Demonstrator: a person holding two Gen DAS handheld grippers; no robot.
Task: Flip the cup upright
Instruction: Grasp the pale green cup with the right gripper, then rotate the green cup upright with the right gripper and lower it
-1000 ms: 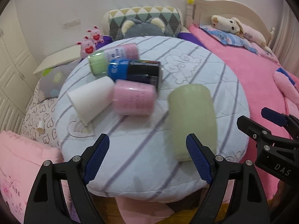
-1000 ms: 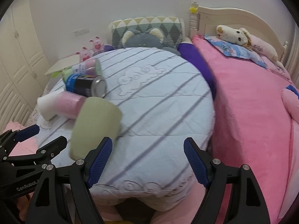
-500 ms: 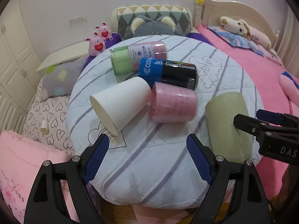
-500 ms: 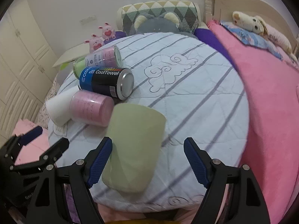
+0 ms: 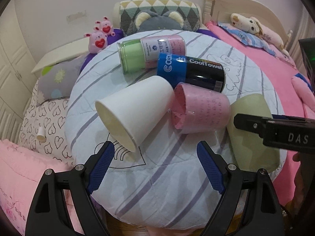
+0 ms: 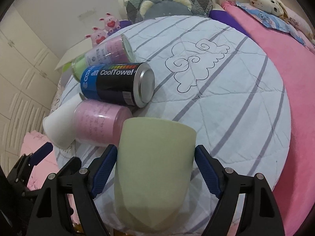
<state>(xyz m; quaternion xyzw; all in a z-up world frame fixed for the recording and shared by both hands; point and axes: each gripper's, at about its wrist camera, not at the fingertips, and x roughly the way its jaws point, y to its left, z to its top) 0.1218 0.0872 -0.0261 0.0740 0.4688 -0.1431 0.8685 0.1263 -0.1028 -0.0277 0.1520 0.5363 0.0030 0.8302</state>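
From the left wrist view, the left gripper [image 5: 155, 165] is seen spread wide and empty over the round quilted cushion [image 5: 161, 192], with a white paper cup [image 5: 133, 111] lying on its side just ahead and a pink cup [image 5: 200, 111] touching it. The pale green cup [image 5: 254, 135] is glimpsed at the right edge, partly hidden by the right gripper. In the right wrist view, the right gripper [image 6: 156, 172] is shown released, its pads [image 6: 104, 169] flanking the green cup [image 6: 153, 169], which lies on its side near the cushion's front edge. A stiff, smooth, fairly light cup is judged likely; mid-body is where it is best gripped.
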